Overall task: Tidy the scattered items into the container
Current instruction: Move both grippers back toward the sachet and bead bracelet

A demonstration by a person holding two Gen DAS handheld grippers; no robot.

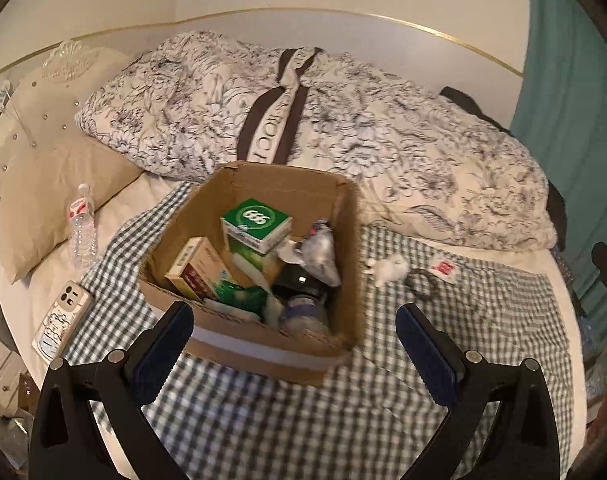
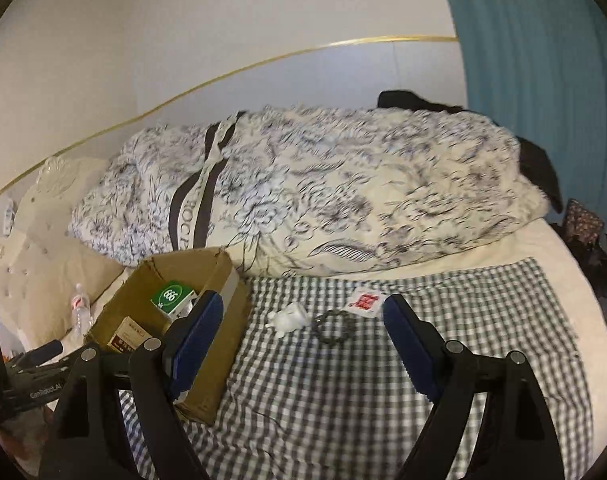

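An open cardboard box (image 1: pixel 345 216) (image 2: pixel 223 276) stands on a checked cloth on the bed, holding a green carton (image 1: pixel 255 224), a tan carton (image 1: pixel 193 270) and several other packs. Right of the box lie a small white figure (image 1: pixel 389 266) (image 2: pixel 289 317), a dark bead bracelet (image 1: pixel 423 285) (image 2: pixel 335 326) and a white sachet with red print (image 1: pixel 443 268) (image 2: pixel 363 300). My left gripper (image 1: pixel 295 324) hangs open over the box's near wall, holding nothing. My right gripper (image 2: pixel 299 320) is open and empty above the cloth, with the figure and bracelet seen between its fingers, further off.
A floral duvet (image 1: pixel 383 140) (image 2: pixel 323 192) is heaped behind the box. A water bottle (image 1: pixel 80 232) (image 2: pixel 79 308) and a phone (image 1: pixel 61 322) lie left of the cloth beside a beige pillow (image 1: pixel 55 184). A teal curtain (image 2: pixel 543 80) hangs on the right.
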